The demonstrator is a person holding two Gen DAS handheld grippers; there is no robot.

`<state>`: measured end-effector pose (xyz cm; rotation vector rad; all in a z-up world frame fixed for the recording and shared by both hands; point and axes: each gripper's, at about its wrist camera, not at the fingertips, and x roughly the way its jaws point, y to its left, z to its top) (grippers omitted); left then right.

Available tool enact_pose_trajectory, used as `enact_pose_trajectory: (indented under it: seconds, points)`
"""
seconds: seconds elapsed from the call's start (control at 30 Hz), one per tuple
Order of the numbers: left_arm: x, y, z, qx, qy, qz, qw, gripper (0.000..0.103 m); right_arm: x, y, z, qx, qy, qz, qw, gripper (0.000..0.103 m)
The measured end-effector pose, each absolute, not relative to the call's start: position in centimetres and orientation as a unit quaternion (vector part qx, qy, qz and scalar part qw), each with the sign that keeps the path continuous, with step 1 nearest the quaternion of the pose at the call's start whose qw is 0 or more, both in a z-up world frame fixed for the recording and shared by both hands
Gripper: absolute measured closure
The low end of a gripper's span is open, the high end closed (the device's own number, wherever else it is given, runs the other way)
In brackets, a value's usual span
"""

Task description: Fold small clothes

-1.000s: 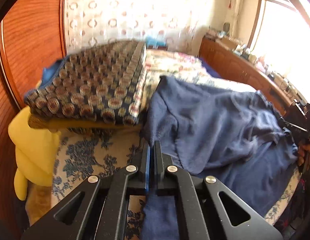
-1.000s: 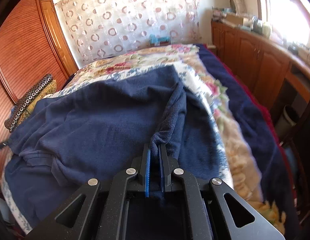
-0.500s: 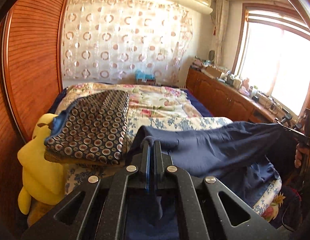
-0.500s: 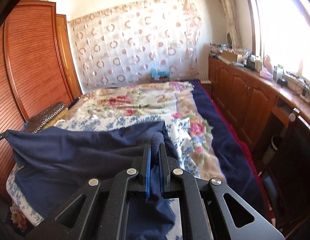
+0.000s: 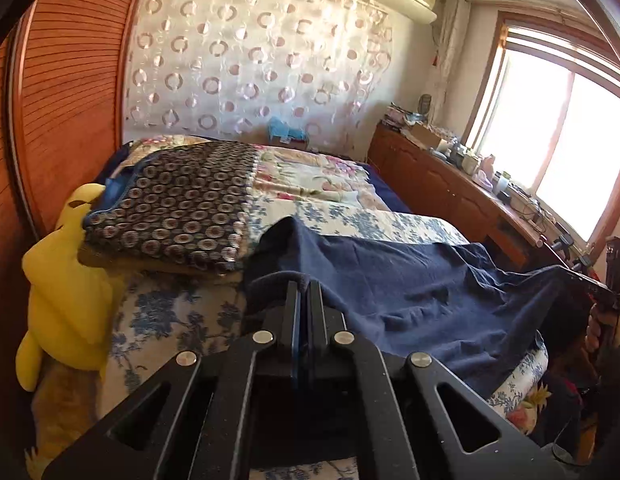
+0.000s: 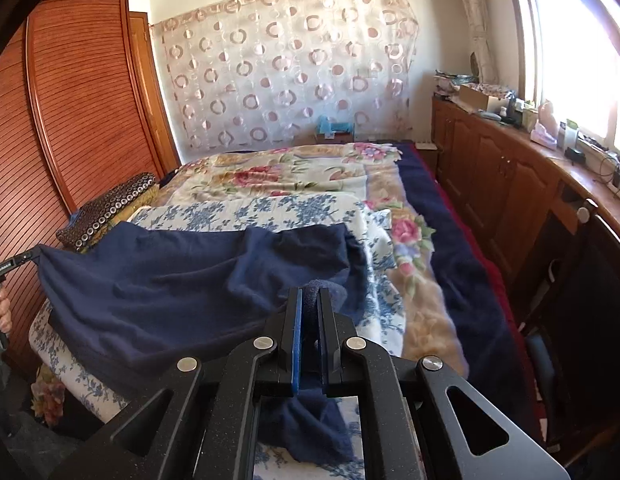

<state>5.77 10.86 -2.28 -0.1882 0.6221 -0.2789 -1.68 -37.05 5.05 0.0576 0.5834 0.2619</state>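
The left gripper [image 5: 303, 292] is clamping one edge of the dark navy fabric garment [image 5: 410, 292], and the right gripper [image 6: 309, 300] is pinching the opposite edge. The garment is hanging stretched between them, draping onto the blue-and-white floral bedspread [image 6: 270, 210].

Navy garment [image 6: 182, 280]: its near portion drops behind the right gripper [image 6: 309, 292] frame, lower hem out of sight. Yellow plush toy [image 5: 66, 292] partly hidden behind the folded patterned cloth [image 5: 170, 208]; face not readable. Items on the wooden counter [image 5: 462, 184] under the window washed out by glare, too small to identify; person's hand [image 6: 0, 308] cut off at left edge.
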Motion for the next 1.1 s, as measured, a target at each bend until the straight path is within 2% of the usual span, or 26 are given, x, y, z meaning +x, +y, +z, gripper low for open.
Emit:
enact_pose_trajectory:
  seconds: [0.27,0.43,0.6,0.73,0.87,1.1]
  points:
    - [6.1,5.4,4.5,-0.08,0.252,-0.208,0.942,0.099,-0.4,-34.3,7.7,0.007,0.256,0.172,0.951,0.097]
    - [4.4,7.6,6.4,-0.077,0.224,-0.175,0.956,0.099,-0.2,-34.5,7.9,0.012,0.232,0.181,0.956,0.097]
    - [4.0,12.4,1.4,-0.097,0.278,-0.117,0.948,0.099,-0.9,-36.3,6.7,0.026,0.229,0.171,0.958,0.097]
    - [4.0,15.5,-4.1,-0.116,0.33,-0.075,0.934,0.099,-0.9,-37.6,4.0,0.029,0.262,0.147,0.953,0.097]
    - [3.9,15.9,-7.6,-0.126,0.364,-0.062,0.921,0.099,-0.3,-39.3,0.4,0.04,0.306,0.121,0.943,0.097]
    - [3.3,15.4,-10.8,-0.111,0.395,-0.06,0.91,0.099,2.2,-39.8,-6.3,0.039,0.379,0.09,0.92,0.097]
